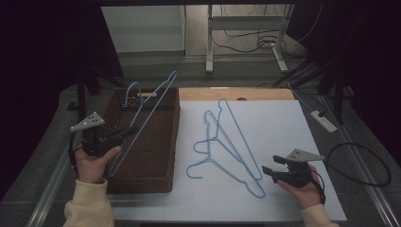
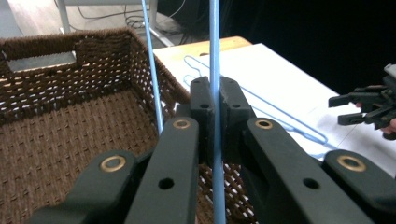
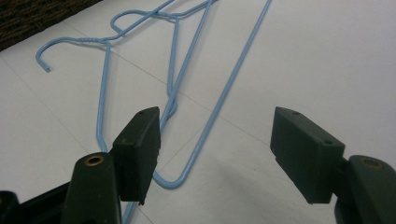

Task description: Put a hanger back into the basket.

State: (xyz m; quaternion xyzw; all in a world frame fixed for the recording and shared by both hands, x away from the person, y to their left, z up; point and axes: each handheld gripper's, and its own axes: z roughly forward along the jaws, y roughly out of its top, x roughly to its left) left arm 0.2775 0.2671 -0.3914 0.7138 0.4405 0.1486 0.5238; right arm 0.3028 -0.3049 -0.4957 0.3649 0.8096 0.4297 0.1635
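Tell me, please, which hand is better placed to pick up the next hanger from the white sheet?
Right: its open right gripper sits beside the hangers on the sheet; the left gripper is clamped on a hanger over the basket.

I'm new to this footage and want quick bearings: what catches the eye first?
A blue wire hanger held over the brown woven basket, clamped in the left gripper. More blue hangers lie tangled on the white tabletop, where the right gripper waits with jaws open.

Overhead forward; tool-mounted close-ups; shared hangers (image 1: 227, 146)
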